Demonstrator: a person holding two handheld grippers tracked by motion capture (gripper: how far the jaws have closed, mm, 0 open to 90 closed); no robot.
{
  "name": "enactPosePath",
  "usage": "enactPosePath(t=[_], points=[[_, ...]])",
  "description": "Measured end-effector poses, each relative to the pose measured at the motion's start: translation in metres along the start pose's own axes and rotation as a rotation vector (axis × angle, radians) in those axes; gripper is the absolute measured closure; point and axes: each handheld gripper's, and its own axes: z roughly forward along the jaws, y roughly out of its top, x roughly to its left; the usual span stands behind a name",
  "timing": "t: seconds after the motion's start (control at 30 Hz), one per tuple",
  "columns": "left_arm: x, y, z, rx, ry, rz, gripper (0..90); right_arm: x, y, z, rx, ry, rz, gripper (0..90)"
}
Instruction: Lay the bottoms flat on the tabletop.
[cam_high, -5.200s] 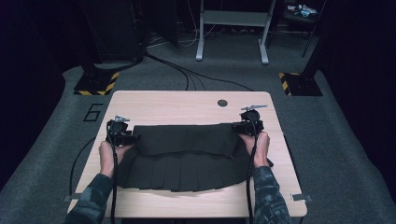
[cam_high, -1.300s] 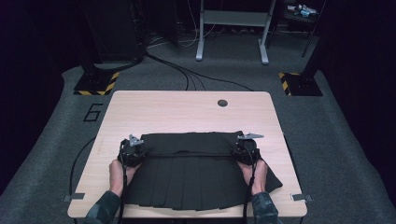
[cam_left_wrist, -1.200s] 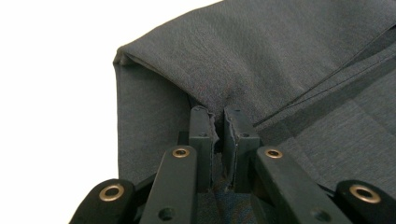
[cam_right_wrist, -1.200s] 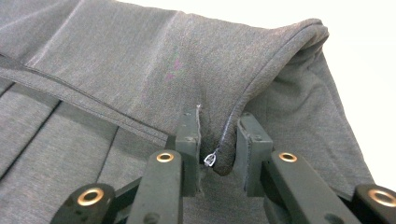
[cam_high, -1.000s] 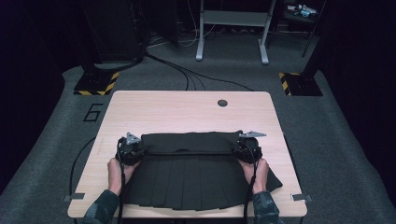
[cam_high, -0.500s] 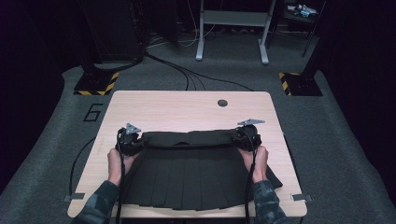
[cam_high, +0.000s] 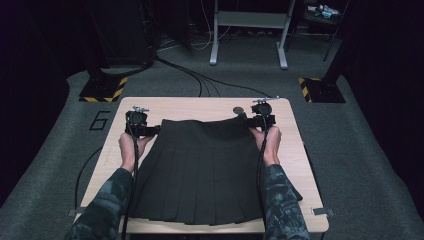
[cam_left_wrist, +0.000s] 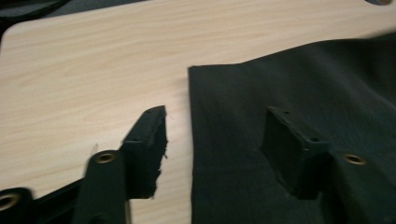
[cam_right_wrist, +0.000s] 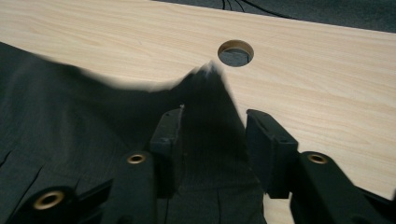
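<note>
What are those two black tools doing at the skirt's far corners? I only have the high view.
Observer: The left gripper has let go. Its jaws have just been opening, and the skirt corner lies flat on the table, one jaw above cloth, the other above wood.
Operator: And the right one?
Observer: The right gripper has just been opening too. The corner stands in a blurred peak between its jaws, with a gap to one of them.
Operator: What's the dark dot beside it?
Observer: A round hole through the table.
</note>
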Motion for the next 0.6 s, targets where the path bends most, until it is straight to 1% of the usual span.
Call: enactPosePath(t=[0.03, 0.07, 0.1, 0.13, 0.17, 0.2, 0.23, 0.27, 0.3, 0.33, 0.37, 0.4, 0.47, 0.5, 0.53, 0.57, 0.6], points=[[0.000, -0.003, -0.002, 0.003, -0.004, 0.010, 36.5, -0.001, -0.002, -0.003, -0.003, 0.003, -0.003, 51.5], [-0.001, -0.006, -0.003, 0.008, -0.014, 0.013, 33.7, -0.002, -0.006, -0.006, -0.004, 0.001, 0.001, 50.8], [-0.001, -0.009, -0.005, 0.009, -0.031, 0.017, 31.7, -0.003, -0.010, -0.009, -0.001, 0.004, 0.002, 48.1], [-0.001, -0.013, -0.008, 0.011, -0.025, 0.034, 29.9, -0.004, -0.015, -0.011, 0.004, 0.001, -0.008, 45.3], [-0.001, -0.016, -0.010, 0.015, -0.030, 0.042, 28.9, -0.006, -0.020, -0.013, 0.009, 0.004, -0.011, 45.0], [-0.001, -0.019, -0.012, 0.014, -0.042, 0.046, 27.1, -0.007, -0.025, -0.015, 0.016, 0.007, -0.012, 42.0], [-0.001, -0.023, -0.016, 0.015, -0.045, 0.053, 25.9, -0.008, -0.031, -0.017, 0.018, 0.008, -0.014, 39.4], [-0.001, -0.026, -0.017, 0.005, -0.048, 0.053, 24.7, -0.009, -0.038, -0.019, 0.022, 0.008, -0.018, 38.2], [-0.001, -0.030, -0.021, 0.007, -0.052, 0.065, 24.6, -0.010, -0.043, -0.021, 0.029, 0.015, -0.023, 36.2], [-0.001, -0.032, -0.024, 0.009, -0.061, 0.067, 23.9, -0.012, -0.051, -0.023, 0.022, 0.014, -0.028, 33.6], [-0.001, -0.036, -0.028, 0.013, -0.067, 0.069, 23.6, -0.012, -0.056, -0.025, 0.029, 0.010, -0.022, 32.8], [-0.002, -0.041, -0.032, 0.009, -0.066, 0.078, 23.6, -0.013, -0.062, -0.028, 0.023, 0.013, -0.028, 32.2], [-0.002, -0.050, -0.041, 0.005, -0.073, 0.083, 23.6, -0.015, -0.074, -0.032, 0.024, 0.024, -0.027, 30.2], [-0.003, -0.056, -0.044, -0.003, -0.073, 0.085, 23.7, -0.016, -0.079, -0.035, 0.020, 0.021, -0.026, 29.7], [-0.003, -0.063, -0.049, 0.004, -0.081, 0.093, 23.7, -0.017, -0.085, -0.037, 0.023, 0.019, -0.027, 29.7], [-0.005, -0.070, -0.052, 0.006, -0.077, 0.094, 23.8, -0.017, -0.092, -0.040, 0.013, 0.020, -0.028, 29.9], [-0.005, -0.076, -0.055, 0.009, -0.084, 0.094, 23.8, -0.017, -0.097, -0.042, 0.018, 0.020, -0.028, 29.4]])
